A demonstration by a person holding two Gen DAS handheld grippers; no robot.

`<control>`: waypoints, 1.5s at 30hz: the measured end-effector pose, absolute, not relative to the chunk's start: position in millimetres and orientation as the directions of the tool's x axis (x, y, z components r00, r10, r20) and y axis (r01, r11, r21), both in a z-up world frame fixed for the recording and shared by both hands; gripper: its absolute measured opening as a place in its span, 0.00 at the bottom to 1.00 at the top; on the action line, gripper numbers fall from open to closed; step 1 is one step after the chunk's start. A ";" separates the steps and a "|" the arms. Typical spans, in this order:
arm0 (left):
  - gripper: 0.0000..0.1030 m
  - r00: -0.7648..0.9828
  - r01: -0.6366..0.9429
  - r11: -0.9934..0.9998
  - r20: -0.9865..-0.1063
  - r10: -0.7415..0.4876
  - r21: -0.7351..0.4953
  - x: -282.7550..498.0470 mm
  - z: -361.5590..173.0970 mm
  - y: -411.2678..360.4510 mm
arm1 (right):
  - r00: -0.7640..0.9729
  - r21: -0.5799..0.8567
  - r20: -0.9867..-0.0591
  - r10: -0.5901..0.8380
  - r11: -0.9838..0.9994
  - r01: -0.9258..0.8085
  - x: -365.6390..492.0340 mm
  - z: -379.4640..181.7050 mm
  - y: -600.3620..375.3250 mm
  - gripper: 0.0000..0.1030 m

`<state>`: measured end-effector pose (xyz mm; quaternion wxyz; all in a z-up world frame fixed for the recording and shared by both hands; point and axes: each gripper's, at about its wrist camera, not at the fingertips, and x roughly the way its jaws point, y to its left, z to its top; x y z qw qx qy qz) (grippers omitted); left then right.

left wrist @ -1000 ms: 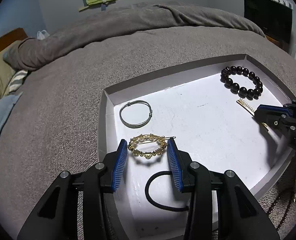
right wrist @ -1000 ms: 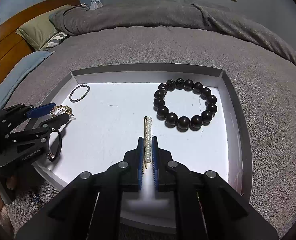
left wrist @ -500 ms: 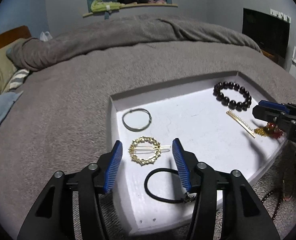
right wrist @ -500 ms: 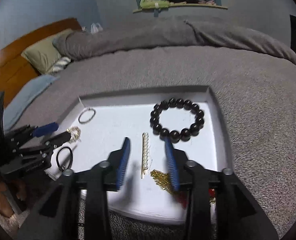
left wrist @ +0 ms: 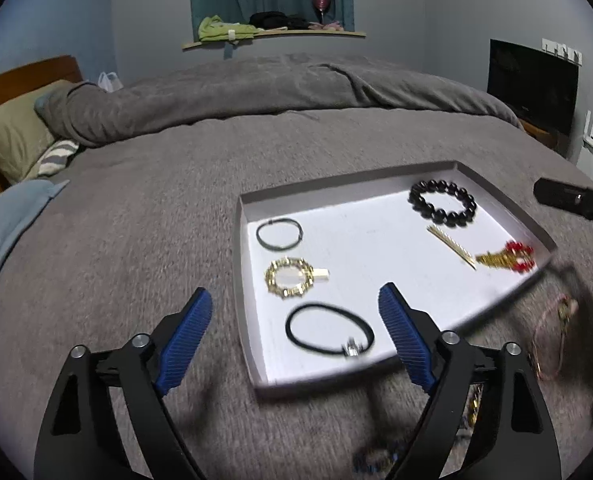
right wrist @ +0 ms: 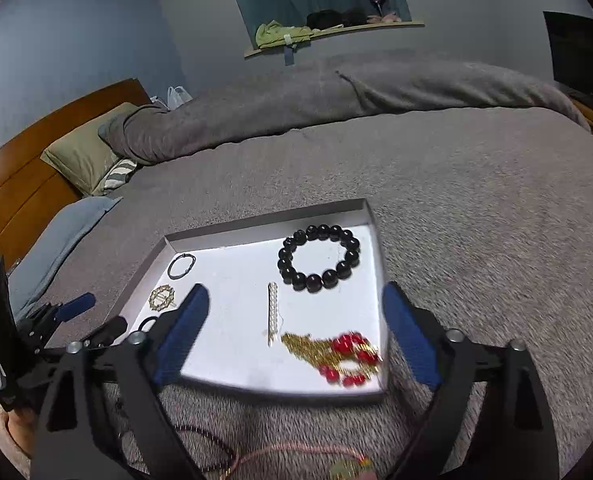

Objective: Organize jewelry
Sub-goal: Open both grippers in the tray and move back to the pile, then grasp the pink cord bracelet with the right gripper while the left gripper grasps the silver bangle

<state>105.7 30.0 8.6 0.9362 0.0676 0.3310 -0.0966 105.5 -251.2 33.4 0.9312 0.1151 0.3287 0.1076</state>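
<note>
Both the left hand-held gripper (left wrist: 292,338) and right hand-held gripper (right wrist: 296,332) are opening, nothing between their jaws, the pieces lying spaced apart in the tray (left wrist: 238,264), presumably to avoid tangling.

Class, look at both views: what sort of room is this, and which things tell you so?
Most likely a bedroom. A bed with a grey blanket fills the views, a pillow rests against a wooden headboard, and the jewelry tray sits on the bed.

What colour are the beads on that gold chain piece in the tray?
Red, on the gold chain piece; the right wrist view shows it best.
</note>
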 end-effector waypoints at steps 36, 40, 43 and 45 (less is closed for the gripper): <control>0.92 0.717 0.301 0.952 -0.671 -0.186 0.057 -0.7 -18.9 15.6 | 0.746 0.130 -0.655 0.117 0.991 -0.041 9.2 -13.2 -271.5 0.83; 0.92 0.710 0.311 0.949 -0.678 -0.193 0.056 0.6 -20.6 14.7 | 0.721 0.141 -0.678 0.147 0.988 -0.068 19.3 -19.3 -262.6 0.63; 0.92 0.705 0.320 0.946 -0.679 -0.202 0.052 0.2 -20.5 13.5 | 0.703 0.137 -0.695 0.154 0.987 -0.081 24.5 -23.5 -256.7 0.53; 0.92 0.697 0.334 0.942 -0.683 -0.218 0.040 -0.3 -20.7 12.4 | 0.687 0.133 -0.711 0.151 0.988 -0.080 28.6 -27.0 -254.2 0.51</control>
